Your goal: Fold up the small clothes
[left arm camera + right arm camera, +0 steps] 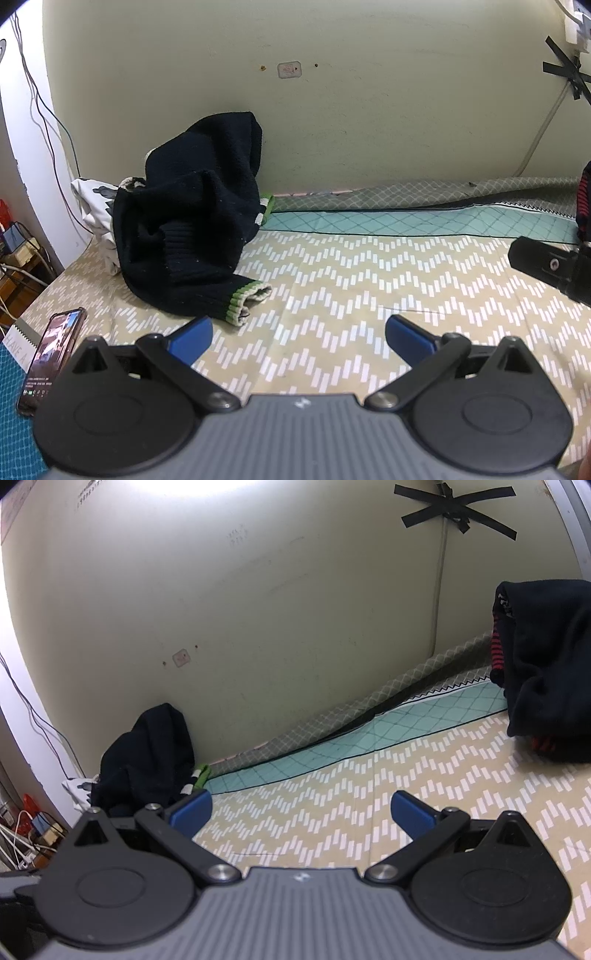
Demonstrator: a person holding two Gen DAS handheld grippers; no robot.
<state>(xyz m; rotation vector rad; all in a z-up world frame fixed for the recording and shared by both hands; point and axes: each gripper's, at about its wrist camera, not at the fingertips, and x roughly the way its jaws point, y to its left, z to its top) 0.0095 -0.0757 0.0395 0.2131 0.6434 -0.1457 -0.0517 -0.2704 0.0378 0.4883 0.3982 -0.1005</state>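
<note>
A crumpled dark navy sweater (192, 218) with green and white cuffs lies in a heap at the back left of the patterned table, against the wall. It also shows in the right wrist view (147, 757) at far left. A second dark garment with red stripes (543, 664) is piled at the back right. My left gripper (299, 339) is open and empty, just in front of the sweater's cuff (247, 302). My right gripper (301, 812) is open and empty over the bare cloth; part of it shows in the left wrist view (546, 266).
A phone (51, 362) lies at the table's left front edge. A white printed cloth (96, 206) lies under the sweater. A teal grid mat (406, 221) runs along the wall (332, 110). Cables and clutter hang off the left side (22, 243).
</note>
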